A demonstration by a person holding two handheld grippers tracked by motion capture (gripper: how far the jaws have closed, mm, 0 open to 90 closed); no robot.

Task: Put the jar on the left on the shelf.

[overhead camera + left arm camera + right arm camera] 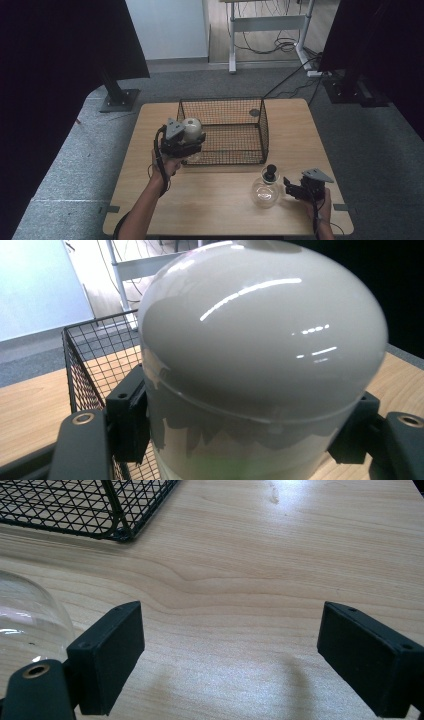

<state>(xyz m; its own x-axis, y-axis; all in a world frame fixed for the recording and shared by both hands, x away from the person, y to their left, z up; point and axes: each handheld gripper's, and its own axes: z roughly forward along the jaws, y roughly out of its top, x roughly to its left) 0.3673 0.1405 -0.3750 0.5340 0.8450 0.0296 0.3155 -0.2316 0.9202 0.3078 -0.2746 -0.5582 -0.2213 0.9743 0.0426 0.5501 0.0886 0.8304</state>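
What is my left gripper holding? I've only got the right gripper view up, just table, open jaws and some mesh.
Observer: The left gripper is clamped on a glossy grey rounded jar, one pad on each side.
Operator: Where is it relative to that mesh?
Observer: In the high view it sits at the near left corner of the black wire basket, about at rim level.
Operator: And the glass at my left edge?
Observer: That is a round clear glass bottle with a black stopper, standing on the table beside the right gripper, whose jaws are not around it.
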